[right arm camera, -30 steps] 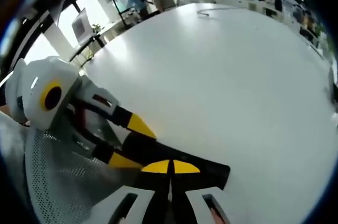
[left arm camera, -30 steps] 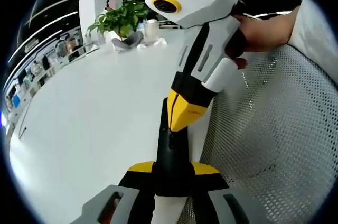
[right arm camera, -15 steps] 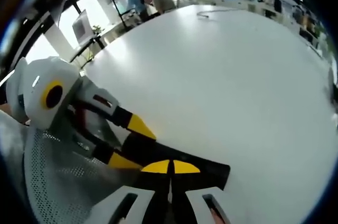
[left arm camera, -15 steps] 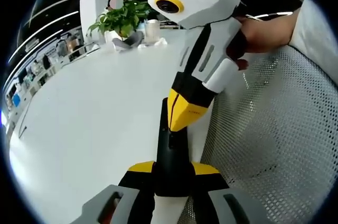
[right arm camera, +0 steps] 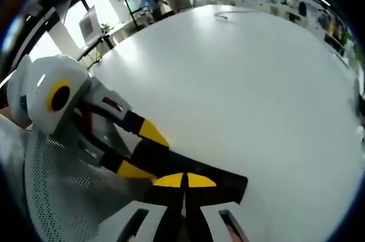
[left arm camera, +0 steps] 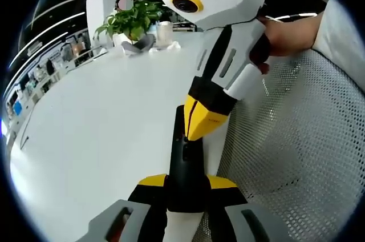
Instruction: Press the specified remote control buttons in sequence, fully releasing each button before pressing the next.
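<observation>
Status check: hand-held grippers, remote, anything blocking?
Left hand-held gripper clamps the black remote. Right hand-held gripper, shut, tip down on the remote's face. White table beyond, plant far off.

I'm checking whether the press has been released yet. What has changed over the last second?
In the left gripper view, the right hand-held gripper has tilted and drawn slightly back up and to the right, its shut yellow tip still at the black remote control. The left hand-held gripper stays clamped on the remote. The white table and potted plant are as before.
</observation>
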Tool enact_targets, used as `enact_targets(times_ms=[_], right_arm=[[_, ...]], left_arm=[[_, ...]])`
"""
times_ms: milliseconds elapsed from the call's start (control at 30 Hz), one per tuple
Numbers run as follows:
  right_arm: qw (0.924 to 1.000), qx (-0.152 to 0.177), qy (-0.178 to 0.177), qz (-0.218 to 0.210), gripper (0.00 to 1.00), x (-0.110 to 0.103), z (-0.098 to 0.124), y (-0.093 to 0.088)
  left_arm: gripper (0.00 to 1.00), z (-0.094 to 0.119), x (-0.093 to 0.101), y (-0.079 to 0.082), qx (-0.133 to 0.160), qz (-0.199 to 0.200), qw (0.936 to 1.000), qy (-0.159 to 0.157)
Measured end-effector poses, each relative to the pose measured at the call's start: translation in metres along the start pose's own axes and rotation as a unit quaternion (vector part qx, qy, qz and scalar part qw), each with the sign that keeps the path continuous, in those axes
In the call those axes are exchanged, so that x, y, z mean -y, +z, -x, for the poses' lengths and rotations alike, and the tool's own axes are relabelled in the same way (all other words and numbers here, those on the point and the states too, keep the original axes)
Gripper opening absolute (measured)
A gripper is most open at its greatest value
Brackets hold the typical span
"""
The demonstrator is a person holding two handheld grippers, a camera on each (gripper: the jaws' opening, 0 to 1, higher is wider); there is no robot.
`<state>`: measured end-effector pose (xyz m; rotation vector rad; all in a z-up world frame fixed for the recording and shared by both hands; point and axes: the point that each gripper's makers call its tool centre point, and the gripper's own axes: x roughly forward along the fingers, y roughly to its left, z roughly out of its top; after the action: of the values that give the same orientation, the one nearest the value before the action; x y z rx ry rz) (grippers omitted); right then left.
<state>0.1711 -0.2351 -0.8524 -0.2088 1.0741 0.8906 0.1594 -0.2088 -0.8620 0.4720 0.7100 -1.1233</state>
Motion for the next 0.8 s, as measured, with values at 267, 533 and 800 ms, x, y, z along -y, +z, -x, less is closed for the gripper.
enact_targets(times_ms=[267, 533, 800], right_arm=[[0.9999, -0.008, -0.001, 0.008, 0.0, -0.003, 0.0006, -0.0035], [0.9999, -0.01, -0.003, 0.01, 0.0, -0.0023, 0.0008, -0.0049], [0.9998, -0.009, -0.004, 0.014, 0.0, -0.0026, 0.0008, -0.0051]], left_arm=[[0.24, 0.0001, 0.0001, -0.0001, 0.001, 0.0, 1.0, 0.0], [0.24, -0.0001, 0.0002, -0.0002, 0.001, -0.002, 1.0, -0.001], [0.24, 0.0002, 0.0004, 0.0, -0.001, -0.003, 1.0, -0.001]])
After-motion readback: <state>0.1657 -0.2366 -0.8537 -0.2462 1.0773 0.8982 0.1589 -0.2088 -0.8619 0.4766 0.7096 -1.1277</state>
